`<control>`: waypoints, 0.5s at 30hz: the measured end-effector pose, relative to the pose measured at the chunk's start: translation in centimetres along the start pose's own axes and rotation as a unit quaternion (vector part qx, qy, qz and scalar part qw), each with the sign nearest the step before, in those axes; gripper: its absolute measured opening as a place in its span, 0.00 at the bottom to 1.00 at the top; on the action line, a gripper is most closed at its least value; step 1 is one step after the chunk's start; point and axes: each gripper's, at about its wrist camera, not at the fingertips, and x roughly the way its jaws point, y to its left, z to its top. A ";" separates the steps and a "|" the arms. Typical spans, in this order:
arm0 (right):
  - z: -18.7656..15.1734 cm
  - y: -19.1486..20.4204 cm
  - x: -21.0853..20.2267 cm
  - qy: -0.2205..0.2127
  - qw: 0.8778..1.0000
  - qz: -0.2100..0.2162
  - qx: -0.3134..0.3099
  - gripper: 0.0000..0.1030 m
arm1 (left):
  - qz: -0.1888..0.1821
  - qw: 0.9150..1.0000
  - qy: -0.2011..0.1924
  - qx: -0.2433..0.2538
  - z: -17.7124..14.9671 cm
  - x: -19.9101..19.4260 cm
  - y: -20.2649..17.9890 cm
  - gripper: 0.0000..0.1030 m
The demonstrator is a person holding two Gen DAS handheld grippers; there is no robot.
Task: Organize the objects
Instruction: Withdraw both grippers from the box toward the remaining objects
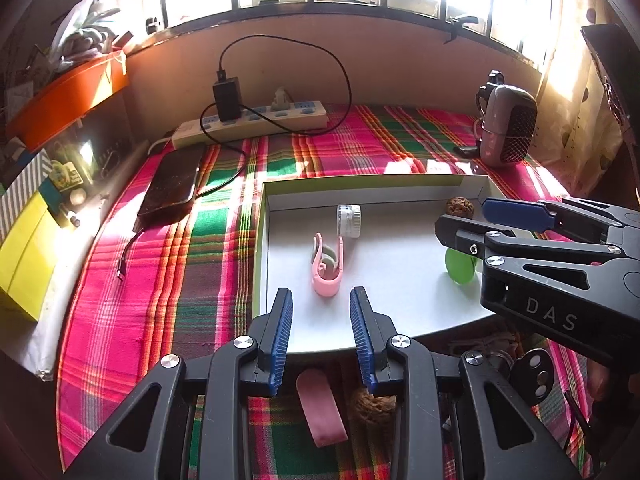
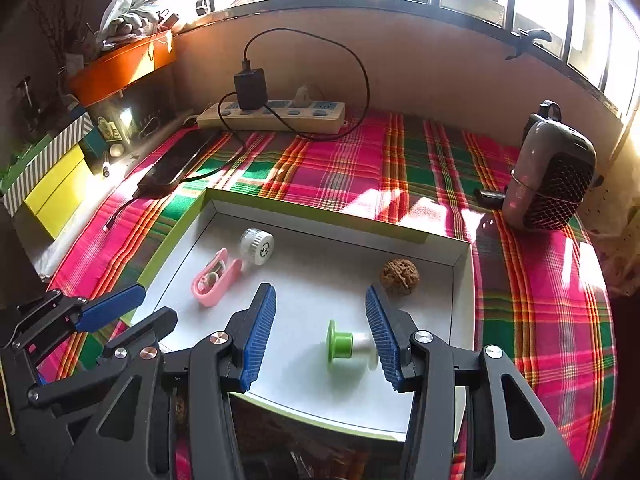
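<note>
**Listener:** What is sitting in the tray, and where are your grippers?

**Me:** I am holding both over the near edge of the white tray; my left gripper is standing open with nothing between its pads, above a pink clip; my right gripper is gaping wider, empty, around a green spool lying on its side.

**Listener:** How would the spool handle?

**Me:** I am judging it light, hard plastic, likely to roll; I would be pinching its narrow barrel; a walnut is resting nearby.
</note>
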 end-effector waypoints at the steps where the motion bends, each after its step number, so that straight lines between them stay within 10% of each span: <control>1: -0.3 0.0 -0.3 -0.003 1.000 -0.002 -0.001 0.47 | 0.001 1.000 -0.002 -0.003 -0.2 -0.2 0.2 0.27; 15: -5.1 -2.2 -4.5 -0.031 0.998 -0.020 0.043 0.47 | 0.007 0.999 -0.016 -0.044 -3.6 -3.0 3.4 0.27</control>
